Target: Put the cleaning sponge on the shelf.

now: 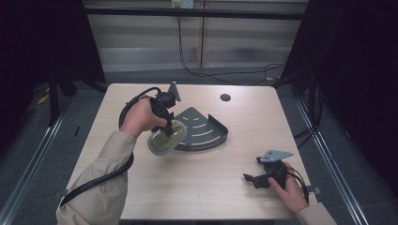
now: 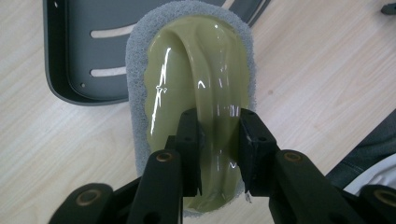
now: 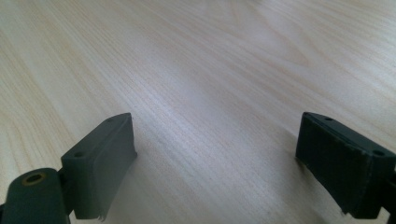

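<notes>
On the desk [image 1: 197, 187] there are two things: one scrubber [image 1: 164, 137] and one dark grey corner tray [image 1: 206, 129]. There are also two grippers, one in each hand of the person.

The scrubber has a glossy olive-green handle [image 2: 205, 79] on top and a grey sponge pad [image 2: 135, 84] under it. The left gripper [image 1: 166, 123] holds it. In the left gripper view the two black fingers [image 2: 190, 140] pinch the raised ridge of the green handle, one on each side. In the high view the scrubber is tilted and is at the left edge of the tray, left of the desk's centre; if it touches the desk I cannot tell. The left hand [image 1: 139, 117] is around the gripper body, and a black cable [image 1: 94, 180] goes from it along the beige sleeve [image 1: 101, 183].

The tray [image 2: 79, 51] is a quarter-circle shape with a low wall and some curved slots in its floor. Nothing lies inside it. The sponge pad overlaps its near corner in the left gripper view.

The right gripper [image 1: 251, 179] is near the front right corner of the desk, well apart from the tray, held by the right hand [image 1: 288, 187]. Its fingers [image 3: 100, 158] are spread wide with only bare wood between them.

One small dark round hole [image 1: 225, 97] is in the desk top, behind the tray.
</notes>
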{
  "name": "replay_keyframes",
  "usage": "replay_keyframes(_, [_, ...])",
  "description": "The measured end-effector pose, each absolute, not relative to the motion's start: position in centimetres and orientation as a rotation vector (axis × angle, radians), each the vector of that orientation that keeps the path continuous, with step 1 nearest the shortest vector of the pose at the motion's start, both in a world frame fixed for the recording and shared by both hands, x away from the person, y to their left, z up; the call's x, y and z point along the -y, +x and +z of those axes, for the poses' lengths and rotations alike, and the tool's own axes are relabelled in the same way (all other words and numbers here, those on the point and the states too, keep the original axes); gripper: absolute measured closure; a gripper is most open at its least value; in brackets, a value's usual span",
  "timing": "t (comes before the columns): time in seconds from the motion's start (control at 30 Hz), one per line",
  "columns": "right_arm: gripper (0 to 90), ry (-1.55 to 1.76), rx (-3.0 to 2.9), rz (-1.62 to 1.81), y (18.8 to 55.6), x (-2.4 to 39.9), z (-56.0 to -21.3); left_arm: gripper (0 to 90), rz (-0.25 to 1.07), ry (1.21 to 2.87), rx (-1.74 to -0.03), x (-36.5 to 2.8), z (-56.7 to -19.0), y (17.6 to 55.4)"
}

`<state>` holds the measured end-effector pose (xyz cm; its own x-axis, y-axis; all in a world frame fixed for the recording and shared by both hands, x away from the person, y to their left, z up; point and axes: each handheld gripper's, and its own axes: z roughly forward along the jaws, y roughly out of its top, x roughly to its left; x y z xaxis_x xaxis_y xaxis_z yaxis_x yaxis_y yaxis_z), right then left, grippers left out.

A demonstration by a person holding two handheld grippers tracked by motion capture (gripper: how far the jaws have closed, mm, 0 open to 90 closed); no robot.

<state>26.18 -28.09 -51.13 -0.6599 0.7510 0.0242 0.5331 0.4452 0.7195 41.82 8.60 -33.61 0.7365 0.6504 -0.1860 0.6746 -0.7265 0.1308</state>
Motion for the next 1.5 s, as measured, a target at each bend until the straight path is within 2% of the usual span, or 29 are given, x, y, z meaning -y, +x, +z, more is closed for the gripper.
replay_keyframes(1.5, [11.0,1.1,-2.405,1.036,26.2,28.1,-51.1,71.9,-0.127,2.742,-1.085,-6.0,-34.9,47.9])
